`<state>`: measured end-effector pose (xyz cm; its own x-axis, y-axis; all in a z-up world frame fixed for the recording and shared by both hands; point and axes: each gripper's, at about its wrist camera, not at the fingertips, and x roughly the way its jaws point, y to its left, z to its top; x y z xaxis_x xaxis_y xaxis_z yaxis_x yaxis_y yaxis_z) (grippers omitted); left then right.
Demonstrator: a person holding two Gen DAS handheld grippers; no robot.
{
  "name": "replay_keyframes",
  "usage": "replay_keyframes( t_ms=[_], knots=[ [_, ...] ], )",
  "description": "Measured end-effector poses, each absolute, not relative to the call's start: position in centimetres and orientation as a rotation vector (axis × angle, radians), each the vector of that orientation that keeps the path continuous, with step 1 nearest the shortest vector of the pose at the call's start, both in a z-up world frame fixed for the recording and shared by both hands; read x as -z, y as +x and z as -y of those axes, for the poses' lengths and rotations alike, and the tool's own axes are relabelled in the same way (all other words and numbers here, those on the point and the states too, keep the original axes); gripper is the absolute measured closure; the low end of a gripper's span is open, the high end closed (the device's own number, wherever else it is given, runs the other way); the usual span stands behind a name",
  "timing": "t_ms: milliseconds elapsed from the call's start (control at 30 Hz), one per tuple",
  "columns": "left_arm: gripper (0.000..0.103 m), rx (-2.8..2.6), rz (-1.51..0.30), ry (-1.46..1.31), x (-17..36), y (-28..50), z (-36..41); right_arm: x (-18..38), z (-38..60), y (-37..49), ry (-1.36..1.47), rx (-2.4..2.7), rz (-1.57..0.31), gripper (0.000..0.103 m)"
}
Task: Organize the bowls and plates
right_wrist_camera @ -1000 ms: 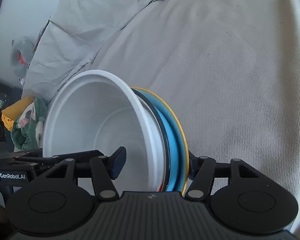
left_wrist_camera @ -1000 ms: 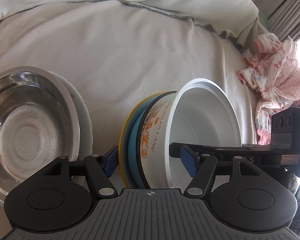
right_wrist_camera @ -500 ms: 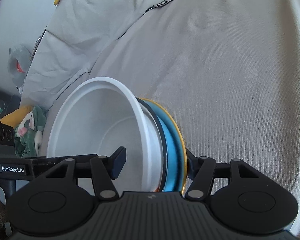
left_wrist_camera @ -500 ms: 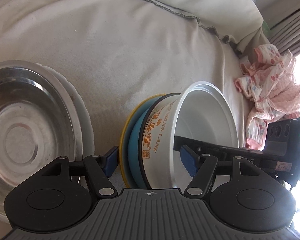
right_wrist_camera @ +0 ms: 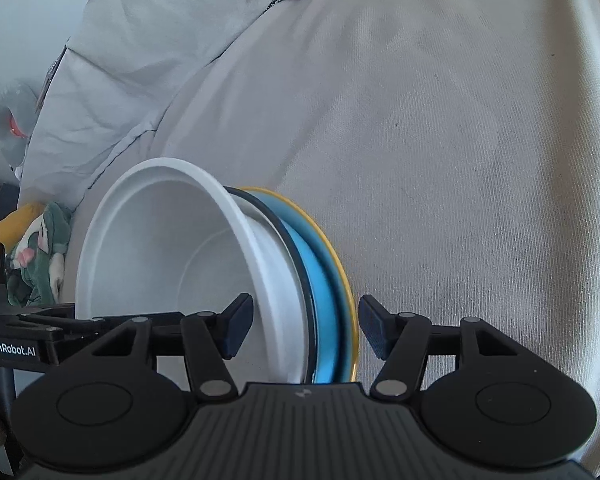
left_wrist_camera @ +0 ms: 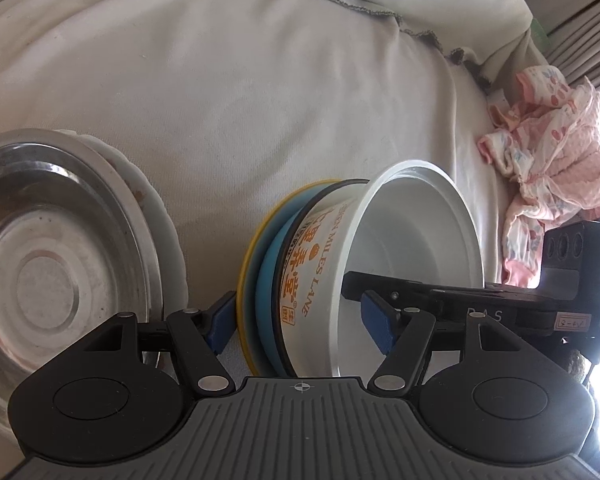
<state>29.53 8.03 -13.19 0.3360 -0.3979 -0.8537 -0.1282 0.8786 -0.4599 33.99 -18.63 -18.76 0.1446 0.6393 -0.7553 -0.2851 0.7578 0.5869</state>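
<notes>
A pale grey-white sheet (left_wrist_camera: pixel 260 112) covers the bed beneath me, creased and bunched behind; curtains hang at the far right edge of my left view. Between my left jaws (left_wrist_camera: pixel 300 322) stands one nested stack on edge: a white printed bowl (left_wrist_camera: pixel 340 264), a blue dish (left_wrist_camera: pixel 270 280) and a yellow plate (left_wrist_camera: pixel 246 276). My right jaws (right_wrist_camera: pixel 306 330) straddle that stack from the opposite side. Both pairs are spread wide; I cannot tell whether any pad touches it. Left of my left jaws lies one steel bowl (left_wrist_camera: pixel 48 272) in one white plate (left_wrist_camera: pixel 156 220). One pink cloth (left_wrist_camera: pixel 548 168) sits to the far right.
</notes>
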Motion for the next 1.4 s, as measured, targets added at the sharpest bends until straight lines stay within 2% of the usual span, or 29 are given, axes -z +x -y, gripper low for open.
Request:
replay_keyframes(
  t_ms=[600,1400],
  knots=[
    [0.027,0.139,-1.272,-0.416,13.6,30.4,-6.0,18.9,18.6,34.0,0.357,-0.7,-1.333,0.045],
    [0.027,0.125,-1.246,-0.467,13.8,29.9,-6.6,17.6,15.7,34.7,0.272,-0.637,-1.381,0.047]
  ],
)
